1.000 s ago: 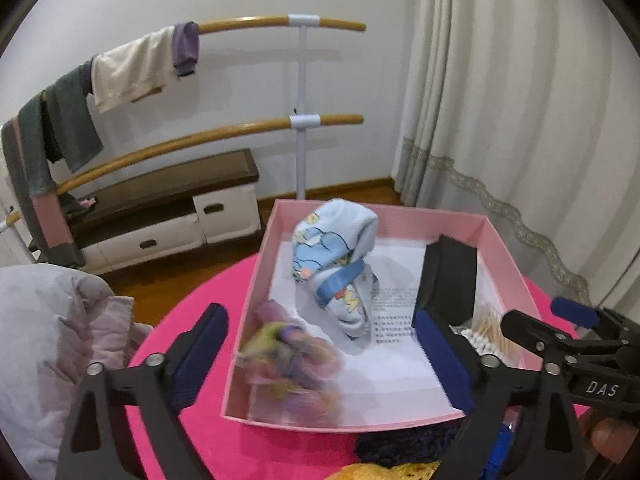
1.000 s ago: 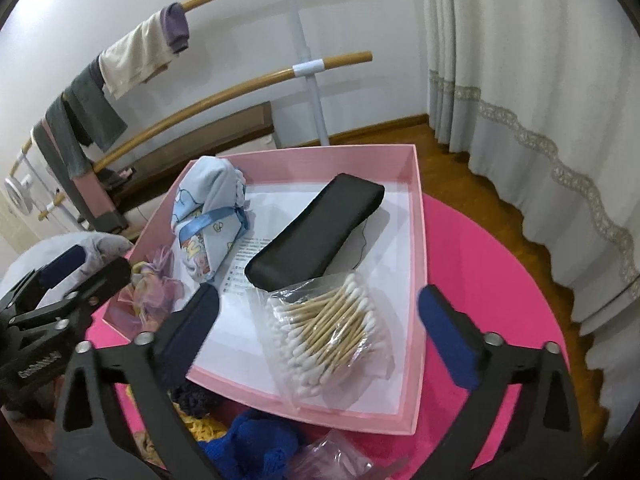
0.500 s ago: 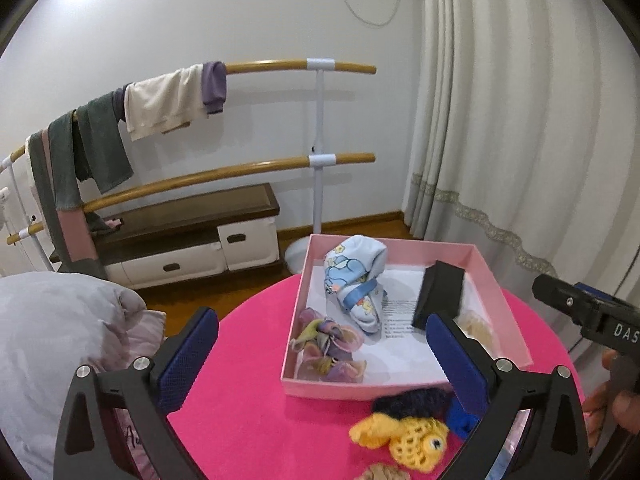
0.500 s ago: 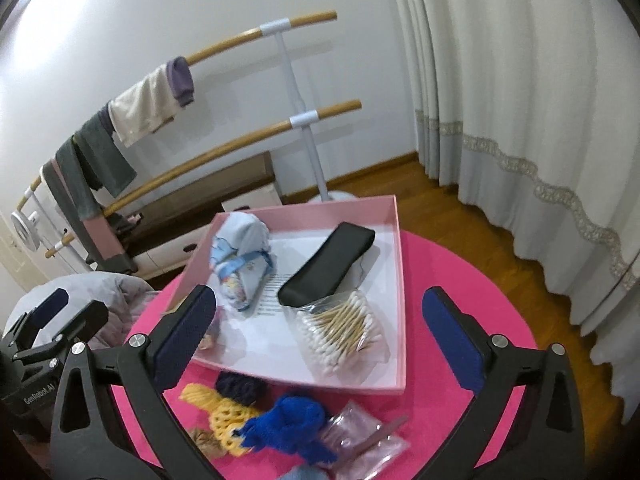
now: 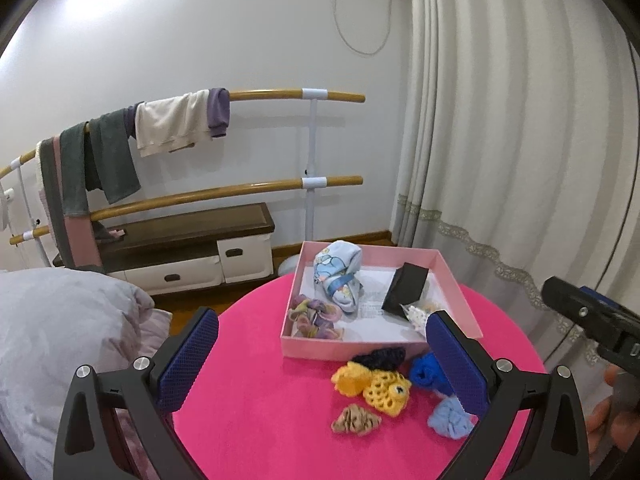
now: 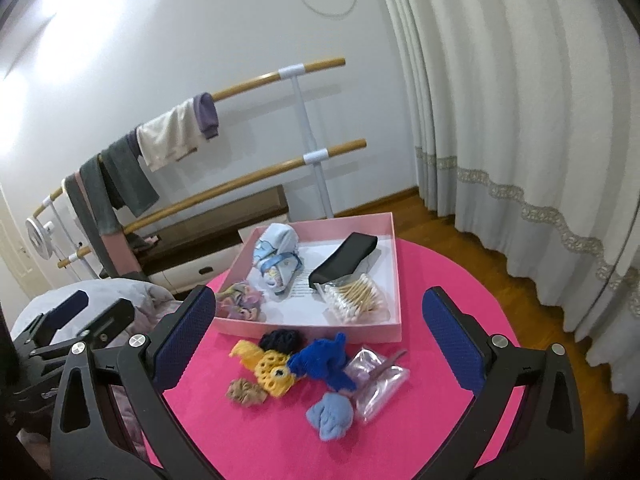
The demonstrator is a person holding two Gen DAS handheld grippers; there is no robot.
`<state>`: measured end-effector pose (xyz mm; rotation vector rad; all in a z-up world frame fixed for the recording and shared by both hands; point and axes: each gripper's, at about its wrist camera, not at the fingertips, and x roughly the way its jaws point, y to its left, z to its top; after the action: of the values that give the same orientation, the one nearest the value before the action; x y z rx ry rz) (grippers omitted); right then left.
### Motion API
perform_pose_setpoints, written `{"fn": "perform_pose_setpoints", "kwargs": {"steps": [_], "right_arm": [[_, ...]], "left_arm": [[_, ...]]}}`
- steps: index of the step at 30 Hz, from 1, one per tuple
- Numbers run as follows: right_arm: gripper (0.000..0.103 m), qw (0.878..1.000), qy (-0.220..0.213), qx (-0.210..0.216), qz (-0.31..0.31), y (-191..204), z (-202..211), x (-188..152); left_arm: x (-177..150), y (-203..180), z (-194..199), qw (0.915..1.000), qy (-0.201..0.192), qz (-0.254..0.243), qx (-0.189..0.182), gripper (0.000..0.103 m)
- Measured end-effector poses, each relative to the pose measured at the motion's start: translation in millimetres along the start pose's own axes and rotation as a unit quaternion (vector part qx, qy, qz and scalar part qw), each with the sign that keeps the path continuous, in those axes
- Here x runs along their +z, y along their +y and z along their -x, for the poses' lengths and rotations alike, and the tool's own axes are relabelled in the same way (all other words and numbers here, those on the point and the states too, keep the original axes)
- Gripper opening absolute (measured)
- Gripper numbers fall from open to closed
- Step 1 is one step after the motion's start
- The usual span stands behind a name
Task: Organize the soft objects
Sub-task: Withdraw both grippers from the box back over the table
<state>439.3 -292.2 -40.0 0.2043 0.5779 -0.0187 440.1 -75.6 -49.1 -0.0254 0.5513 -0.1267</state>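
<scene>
Felt-like pink round desk (image 5: 248, 360) carried a shallow pink cardboard box (image 5: 460, 288) in the left view, ruffled scrunchies (image 5: 316, 316) inside; left tool (image 5: 320, 364) stood wide apart, empty, farther back than a second before.

Right view: crocheted yellow fish (image 6: 272, 368), fuzzy blue knit (image 6: 324, 360) lay before the box; right tool (image 6: 320, 340) gaped empty, also withdrawn.

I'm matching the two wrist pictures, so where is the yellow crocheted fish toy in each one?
Left wrist view: yellow crocheted fish toy lies lower centre-right, in front of the pink cardboard box.
Right wrist view: the fish lies lower centre-left.
Shared landmark: the pink box just behind it.
</scene>
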Motion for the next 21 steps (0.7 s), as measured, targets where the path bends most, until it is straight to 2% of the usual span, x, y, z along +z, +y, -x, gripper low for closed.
{"fn": "perform_pose_setpoints", "kwargs": {"steps": [8,21], "right_arm": [[0.103,1.000,-0.020,0.009,0.002,5.7,49.4,-23.5],[0.103,1.000,-0.014,-0.008,0.007,1.0,80.2,-61.3]], "left_arm": [[-19.3,-10.1,54.6,0.9997,0.002,-0.007,0.022,0.103],[-37.4,-19.3,101.1,0.9993,0.002,0.003,0.038,0.103]]}}
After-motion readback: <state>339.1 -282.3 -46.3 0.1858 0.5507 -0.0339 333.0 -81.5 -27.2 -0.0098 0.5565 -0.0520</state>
